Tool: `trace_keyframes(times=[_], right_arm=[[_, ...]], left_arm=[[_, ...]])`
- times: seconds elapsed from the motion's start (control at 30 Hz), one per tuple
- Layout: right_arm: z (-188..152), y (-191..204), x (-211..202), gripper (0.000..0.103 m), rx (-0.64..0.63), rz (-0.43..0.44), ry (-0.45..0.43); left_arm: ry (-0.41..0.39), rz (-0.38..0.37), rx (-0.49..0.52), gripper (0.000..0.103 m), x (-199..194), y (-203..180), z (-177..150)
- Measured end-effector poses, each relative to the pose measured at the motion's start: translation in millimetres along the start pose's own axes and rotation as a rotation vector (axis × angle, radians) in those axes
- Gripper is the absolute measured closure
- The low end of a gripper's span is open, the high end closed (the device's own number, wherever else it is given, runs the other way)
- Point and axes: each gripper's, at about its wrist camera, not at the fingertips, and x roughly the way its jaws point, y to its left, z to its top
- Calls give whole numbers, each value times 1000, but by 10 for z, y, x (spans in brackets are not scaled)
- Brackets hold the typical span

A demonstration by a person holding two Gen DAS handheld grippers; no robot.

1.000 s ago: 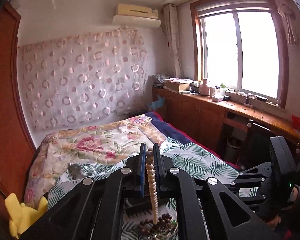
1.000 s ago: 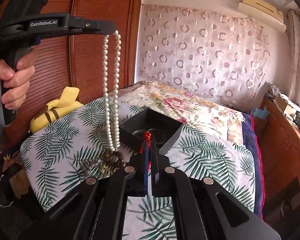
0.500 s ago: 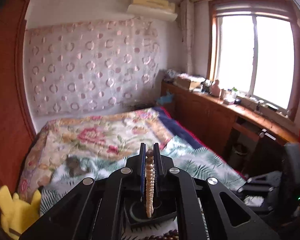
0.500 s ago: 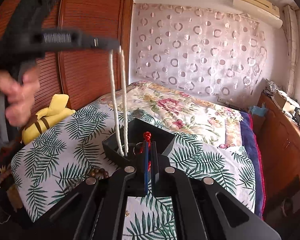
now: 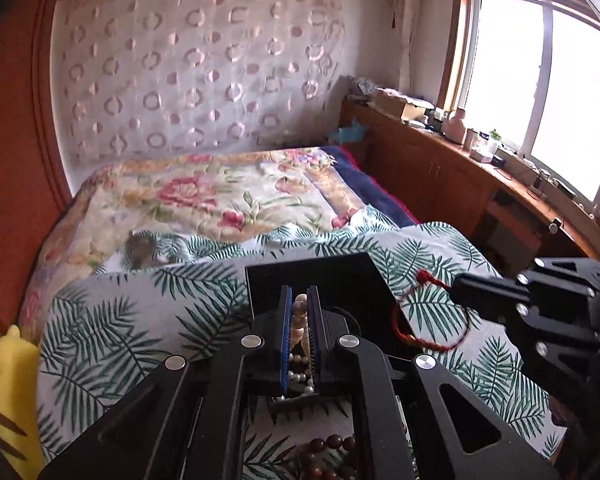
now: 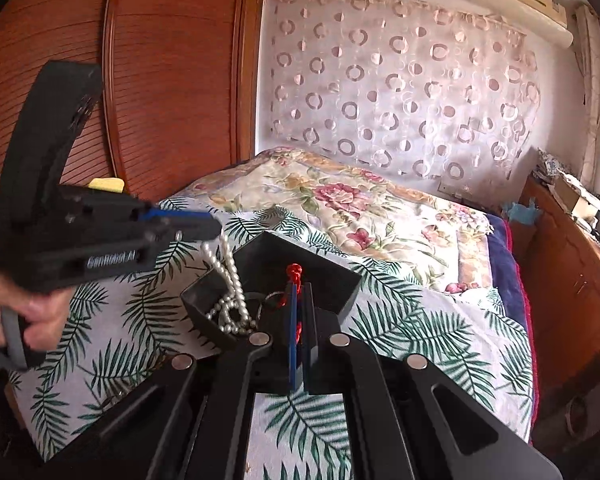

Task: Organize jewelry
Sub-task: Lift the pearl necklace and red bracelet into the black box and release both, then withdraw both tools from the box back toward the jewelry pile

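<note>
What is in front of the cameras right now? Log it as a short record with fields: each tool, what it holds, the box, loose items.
left tool: shut on the pearl necklace
pearl necklace: upper end pinched, lower part piled inside the black box
right tool: shut on the red cord bracelet
red cord bracelet: hangs beside the box, above the leaf-print cloth
black box: open, on the leaf-print cloth
loose items: brown bead string on the cloth, near the camera
person: hand gripping the left tool's handle
</note>
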Motion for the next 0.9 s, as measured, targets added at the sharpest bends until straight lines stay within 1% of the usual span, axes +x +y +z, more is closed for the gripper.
trace_keyframes(times=[0.17,0.43,0.5,0.57,0.6,0.63,0.67,0.7,0.73,0.8,0.87,0.9], right_arm=[[39,-13,258,100,15,7,23],[-2,9,575,100,28,17,73],[-19,4,625,100,32,25,82],[-34,17,680,100,35,30,91],[-46,28,699,100,34,30,95],[-58,41,720,100,32,28,98],[-65,44,736,100,31,27,101],[-68,49,747,99,32,26,103],[-69,49,756,99,34,26,105],[-73,50,756,99,39,28,102],[-64,35,763,99,43,29,101],[-63,32,770,99,44,25,103]], left_arm=[[15,-1,-2,96,69,28,-46],[8,3,-16,96,10,116,-160],[8,12,-15,94,-5,128,-188],[6,30,-7,86,-23,130,-232],[6,36,-4,78,-37,140,-245],[4,41,-2,74,-52,148,-268],[4,44,0,72,-67,161,-295],[5,48,-1,64,-78,166,-320],[4,55,-4,52,-98,174,-341],[-8,65,-10,41,-151,183,-404],[-12,69,-14,36,-197,193,-466],[-12,73,-17,29,-211,201,-496]])
